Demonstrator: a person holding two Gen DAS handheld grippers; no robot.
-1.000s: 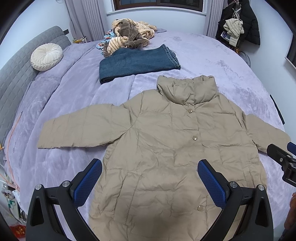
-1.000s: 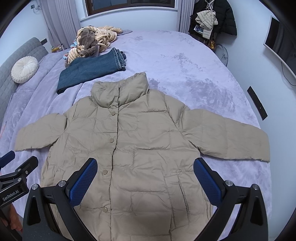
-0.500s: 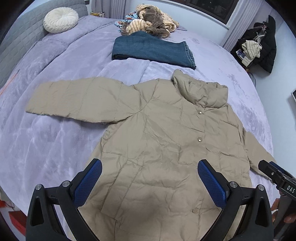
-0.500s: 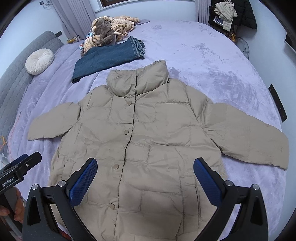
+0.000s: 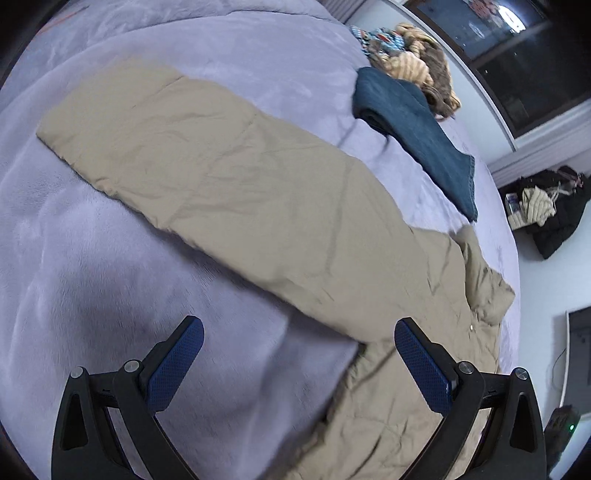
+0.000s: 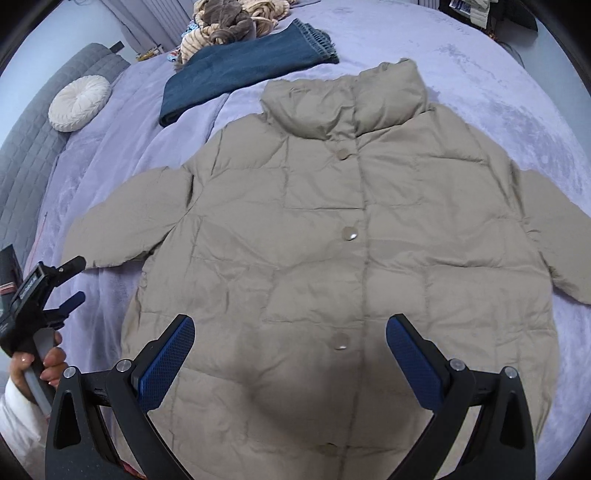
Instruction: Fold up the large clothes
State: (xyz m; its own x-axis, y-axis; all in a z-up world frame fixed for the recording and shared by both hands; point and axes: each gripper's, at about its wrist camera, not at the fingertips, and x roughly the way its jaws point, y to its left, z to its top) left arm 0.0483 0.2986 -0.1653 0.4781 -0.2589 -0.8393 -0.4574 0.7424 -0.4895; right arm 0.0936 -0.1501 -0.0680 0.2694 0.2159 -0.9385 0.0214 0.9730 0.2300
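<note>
A beige padded jacket (image 6: 354,240) lies flat and buttoned on the lilac bedspread (image 6: 498,74), collar away from me, both sleeves spread out. In the left wrist view its left sleeve (image 5: 229,181) stretches across the frame toward the cuff at upper left. My left gripper (image 5: 295,365) hovers open over the bedspread just below that sleeve near the armpit, holding nothing. It also shows at the left edge of the right wrist view as the left gripper (image 6: 66,284), held by a hand. My right gripper (image 6: 291,362) is open above the jacket's lower front, empty.
Folded blue jeans (image 6: 240,66) lie beyond the collar, with a heap of striped and brown clothes (image 6: 229,26) behind them. A round white cushion (image 6: 79,103) rests by the grey headboard (image 6: 26,155). Dark garments (image 5: 550,210) hang at the far wall.
My left gripper has swung left and down toward the left sleeve, so the sleeve fills its view. My right gripper has come lower and closer over the jacket's front.
</note>
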